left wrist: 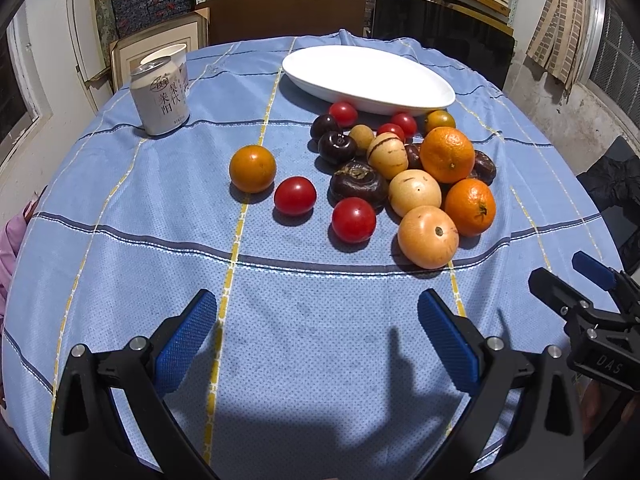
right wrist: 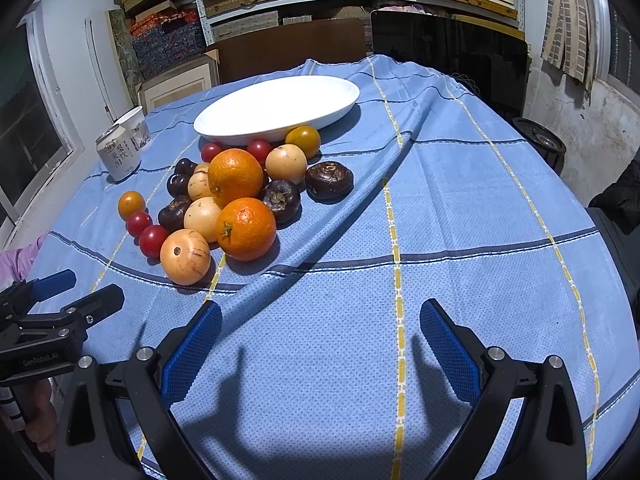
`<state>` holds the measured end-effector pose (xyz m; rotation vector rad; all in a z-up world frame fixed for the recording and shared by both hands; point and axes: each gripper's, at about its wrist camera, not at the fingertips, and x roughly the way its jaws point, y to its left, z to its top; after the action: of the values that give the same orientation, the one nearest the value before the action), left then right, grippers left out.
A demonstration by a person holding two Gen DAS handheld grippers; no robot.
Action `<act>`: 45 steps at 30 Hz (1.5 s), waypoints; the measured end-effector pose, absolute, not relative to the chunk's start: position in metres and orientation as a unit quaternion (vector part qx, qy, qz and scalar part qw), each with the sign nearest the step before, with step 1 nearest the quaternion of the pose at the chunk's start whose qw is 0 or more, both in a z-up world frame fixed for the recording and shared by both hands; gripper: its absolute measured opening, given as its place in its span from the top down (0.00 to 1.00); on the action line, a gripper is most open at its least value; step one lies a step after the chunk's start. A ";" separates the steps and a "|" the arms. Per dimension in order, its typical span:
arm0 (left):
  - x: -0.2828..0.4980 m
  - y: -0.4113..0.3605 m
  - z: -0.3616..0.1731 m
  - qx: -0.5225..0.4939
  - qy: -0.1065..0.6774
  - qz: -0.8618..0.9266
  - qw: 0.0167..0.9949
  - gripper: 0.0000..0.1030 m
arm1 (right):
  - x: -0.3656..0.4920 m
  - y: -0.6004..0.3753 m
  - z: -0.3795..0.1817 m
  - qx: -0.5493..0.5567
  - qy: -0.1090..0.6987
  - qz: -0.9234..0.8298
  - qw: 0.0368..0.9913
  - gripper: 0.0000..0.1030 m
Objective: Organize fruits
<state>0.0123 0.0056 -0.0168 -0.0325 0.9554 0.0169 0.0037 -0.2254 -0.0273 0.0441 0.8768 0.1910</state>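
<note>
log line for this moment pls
left tool open, empty | right tool open, empty | white dish empty | fruit pile on cloth beside dish

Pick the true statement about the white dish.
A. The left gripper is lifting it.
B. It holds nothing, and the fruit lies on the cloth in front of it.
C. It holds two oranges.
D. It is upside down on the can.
B: the white dish shows a bare inside, with the fruit pile on the blue cloth before it.

Glossy white dish (left wrist: 400, 92) on matt woven tablecloth (left wrist: 320, 340).
</note>
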 end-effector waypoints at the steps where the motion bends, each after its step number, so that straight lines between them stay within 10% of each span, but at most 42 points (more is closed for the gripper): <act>1: 0.012 0.005 -0.017 -0.015 0.460 0.008 0.888 0.04 | 0.004 -0.225 -0.028 0.021 0.424 0.092 0.901 0.03; 45: 0.013 0.004 -0.021 -0.014 0.467 0.007 0.884 0.04 | 0.003 -0.223 -0.033 0.021 0.429 0.098 0.898 0.03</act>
<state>0.0127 0.0043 -0.0208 -0.0296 0.9713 0.0139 0.0033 -0.2229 -0.0334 0.0425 0.8878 0.2037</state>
